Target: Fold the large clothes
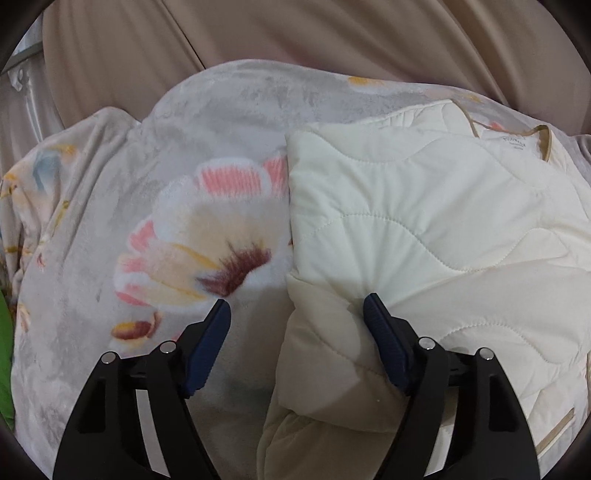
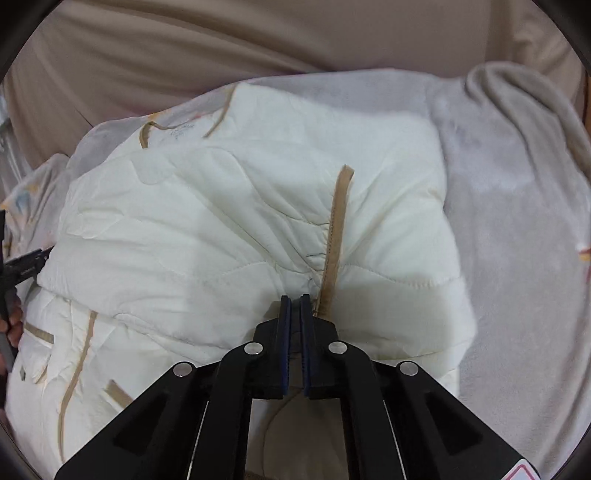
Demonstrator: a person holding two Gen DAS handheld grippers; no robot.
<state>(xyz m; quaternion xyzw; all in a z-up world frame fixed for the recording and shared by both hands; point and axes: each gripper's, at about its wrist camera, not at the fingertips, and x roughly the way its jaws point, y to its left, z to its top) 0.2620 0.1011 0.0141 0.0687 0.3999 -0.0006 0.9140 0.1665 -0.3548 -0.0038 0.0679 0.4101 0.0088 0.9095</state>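
Observation:
A cream quilted jacket (image 1: 424, 229) with tan trim lies partly folded on a grey floral fleece blanket (image 1: 147, 206). My left gripper (image 1: 297, 308) is open at the jacket's left edge; its right finger presses on the quilted fabric, its left finger is over the blanket. In the right wrist view the jacket (image 2: 221, 229) fills the middle. My right gripper (image 2: 294, 301) is shut on a bunched fold of the jacket next to a tan trim strip (image 2: 336, 236). The collar with its label (image 2: 181, 131) lies at the far side.
A beige sofa back (image 1: 295, 33) rises behind the blanket. The plain grey blanket (image 2: 517, 221) spreads to the right of the jacket. The other gripper and a hand (image 2: 14, 288) show at the left edge. Something green (image 1: 5, 350) is at the far left.

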